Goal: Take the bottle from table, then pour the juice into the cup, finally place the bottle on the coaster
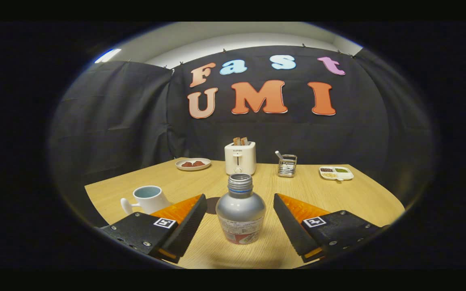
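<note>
Gripper view, fingers (pixel 240 220) spread wide either side of an upright, uncapped bottle (pixel 240 214), not touching it, cup (pixel 148 199) toward the surface's (pixel 338 194) left edge, toaster (pixel 240 158) at the far edge.

Uncapped silver bottle (pixel 240 210) upright on table, white cup (pixel 149 199) and dark coaster (pixel 212 204) nearby

Gripper (pixel 240 220) level, jaws wide apart
</note>
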A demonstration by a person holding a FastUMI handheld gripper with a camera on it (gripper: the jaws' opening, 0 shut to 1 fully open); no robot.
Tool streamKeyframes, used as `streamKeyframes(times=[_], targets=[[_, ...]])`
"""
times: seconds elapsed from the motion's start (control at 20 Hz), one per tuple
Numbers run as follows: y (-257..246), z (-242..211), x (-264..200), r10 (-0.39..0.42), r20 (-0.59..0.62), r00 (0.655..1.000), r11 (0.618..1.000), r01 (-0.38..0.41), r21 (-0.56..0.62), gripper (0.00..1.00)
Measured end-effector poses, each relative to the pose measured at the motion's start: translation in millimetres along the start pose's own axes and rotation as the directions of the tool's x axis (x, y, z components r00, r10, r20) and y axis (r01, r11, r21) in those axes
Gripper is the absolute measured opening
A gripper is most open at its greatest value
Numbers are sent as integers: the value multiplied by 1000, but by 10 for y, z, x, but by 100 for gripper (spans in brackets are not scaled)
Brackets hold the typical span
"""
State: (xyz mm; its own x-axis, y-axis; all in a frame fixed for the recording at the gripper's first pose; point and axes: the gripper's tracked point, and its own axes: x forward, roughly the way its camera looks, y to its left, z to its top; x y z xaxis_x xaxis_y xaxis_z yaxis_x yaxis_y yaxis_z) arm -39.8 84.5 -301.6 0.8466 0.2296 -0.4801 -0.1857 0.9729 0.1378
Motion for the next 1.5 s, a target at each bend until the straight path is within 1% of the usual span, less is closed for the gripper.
streamKeyframes(times=[0.2,0.35,0.55,0.8,0.85,0.9,0.95,1.15,1.35,1.5], targets=[[-20,-245,90,-6,-59,998,1000,6,-4,98],[-18,-447,134,-1,-115,993,1000,4,21,98],[-38,-614,167,-7,-158,987,999,13,42,92],[-43,-801,201,-5,-211,978,999,13,36,91],[-33,-808,195,-2,-211,977,999,12,43,88],[-30,-800,204,-5,-209,978,999,15,43,81],[-27,-809,203,-8,-210,978,999,16,38,80],[13,-800,211,-12,-209,978,1000,16,20,78],[49,-493,208,-19,-129,991,1000,18,-10,77],[73,-291,214,-34,-89,995,998,29,-49,77]])
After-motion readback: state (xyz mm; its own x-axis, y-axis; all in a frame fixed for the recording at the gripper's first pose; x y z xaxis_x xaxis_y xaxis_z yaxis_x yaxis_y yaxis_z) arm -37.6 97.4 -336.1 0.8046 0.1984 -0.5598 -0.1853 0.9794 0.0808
